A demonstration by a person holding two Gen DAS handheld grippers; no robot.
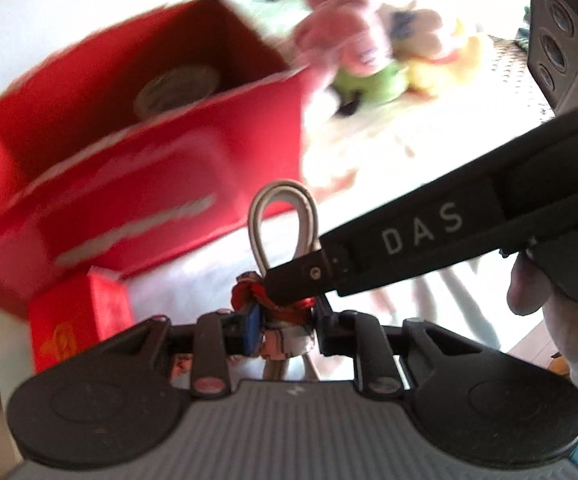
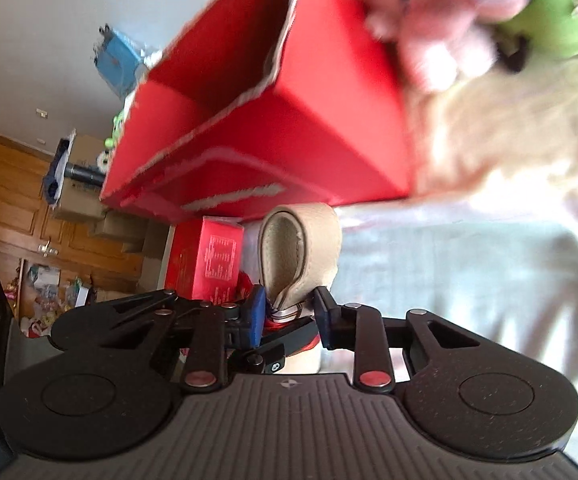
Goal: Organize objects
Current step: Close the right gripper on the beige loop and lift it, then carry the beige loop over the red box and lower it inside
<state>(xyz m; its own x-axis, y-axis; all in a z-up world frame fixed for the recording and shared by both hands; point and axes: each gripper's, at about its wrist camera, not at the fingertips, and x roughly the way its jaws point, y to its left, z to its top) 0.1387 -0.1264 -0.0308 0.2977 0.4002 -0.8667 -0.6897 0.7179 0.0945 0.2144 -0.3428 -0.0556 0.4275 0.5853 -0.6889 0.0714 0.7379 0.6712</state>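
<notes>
While both grippers pinch same keychain (image 1: pixel 277 312) above desk (image 1: pixel 193 280) before red box (image 1: pixel 137 152): left gripper (image 1: pixel 279 338) clamped at charm, right gripper (image 2: pixel 289 312) closed below leather loop (image 2: pixel 297 248). Light, floppy; grip knot.

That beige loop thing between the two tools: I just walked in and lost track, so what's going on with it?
A person holds both tools on one small item with a beige strap loop. The left tool and the right tool are both closed on its lower part. It is held up in front of an open red box, not yet inside. Stuffed toys lie behind.
</notes>
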